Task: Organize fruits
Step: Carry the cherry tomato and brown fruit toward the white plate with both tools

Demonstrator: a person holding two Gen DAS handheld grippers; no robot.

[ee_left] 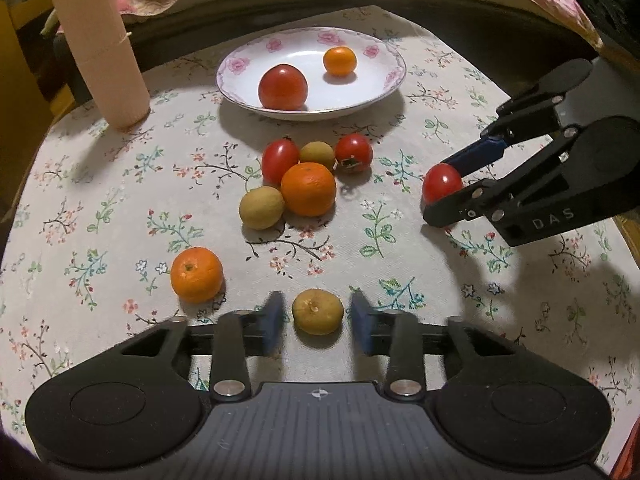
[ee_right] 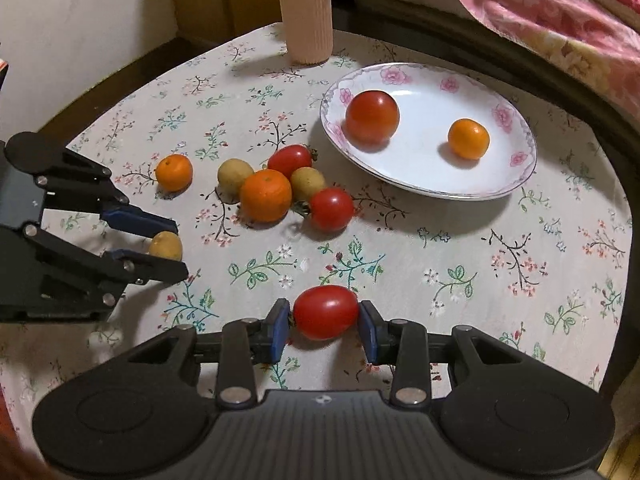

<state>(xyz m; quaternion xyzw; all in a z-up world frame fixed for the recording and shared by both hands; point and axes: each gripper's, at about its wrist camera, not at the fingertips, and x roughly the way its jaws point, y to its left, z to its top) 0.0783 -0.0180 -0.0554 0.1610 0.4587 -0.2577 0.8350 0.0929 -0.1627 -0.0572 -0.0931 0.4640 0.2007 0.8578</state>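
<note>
A brownish-yellow longan point(ee_left: 318, 312) lies on the floral tablecloth between the blue pads of my left gripper point(ee_left: 319, 320), with a small gap on each side; the jaws stand open. My right gripper point(ee_right: 325, 320) is shut on a small red tomato point(ee_right: 326, 312), both pads against it, low over the cloth. In the left wrist view the same right gripper point(ee_left: 440, 190) reaches in from the right with that tomato point(ee_left: 442, 182). A white plate with pink flowers point(ee_left: 384, 52) at the back holds a large tomato point(ee_left: 283, 87) and a small orange point(ee_left: 340, 61).
A cluster of two tomatoes, two longans and an orange point(ee_left: 308, 189) lies mid-table. A lone orange point(ee_left: 196, 275) sits left of my left gripper. A tall ribbed pink cylinder point(ee_left: 102, 44) stands at the back left. Pink cloth point(ee_right: 540, 12) lies beyond the table's dark edge.
</note>
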